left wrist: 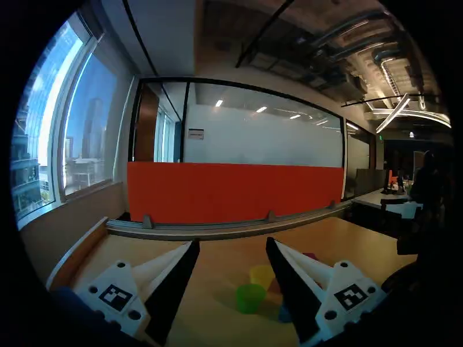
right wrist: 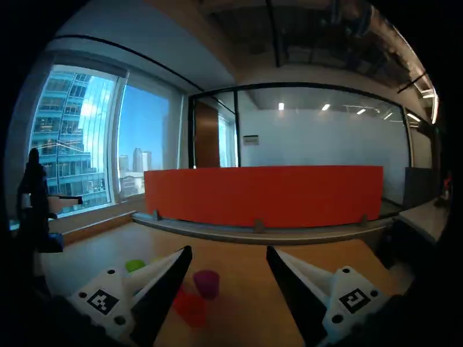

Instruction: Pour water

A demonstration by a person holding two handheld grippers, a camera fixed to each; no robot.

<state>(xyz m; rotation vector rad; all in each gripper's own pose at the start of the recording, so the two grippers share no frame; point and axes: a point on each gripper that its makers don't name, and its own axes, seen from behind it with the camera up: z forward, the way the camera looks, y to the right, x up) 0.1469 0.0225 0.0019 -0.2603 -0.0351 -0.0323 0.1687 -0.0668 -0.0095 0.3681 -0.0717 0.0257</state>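
Green cup (left wrist: 250, 296), yellow cup (left wrist: 261, 274) and purple cup (right wrist: 206, 283) are sitting bunched together on the wooden desk (left wrist: 214, 272), on the near side of the orange partition (left wrist: 231, 191). Left gripper (left wrist: 231, 242) and right gripper (right wrist: 228, 248) are both hovering spread wide, carrying nothing. With the cups crowding each other, a finger closing on one is likely risking toppling its neighbour and spilling.

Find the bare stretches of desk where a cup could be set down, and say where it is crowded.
Bare desk runs between the cups and the orange partition; in the right gripper view, desk right of the purple cup is free too. Crowded: the green cup, yellow cup and red cup cluster close together.
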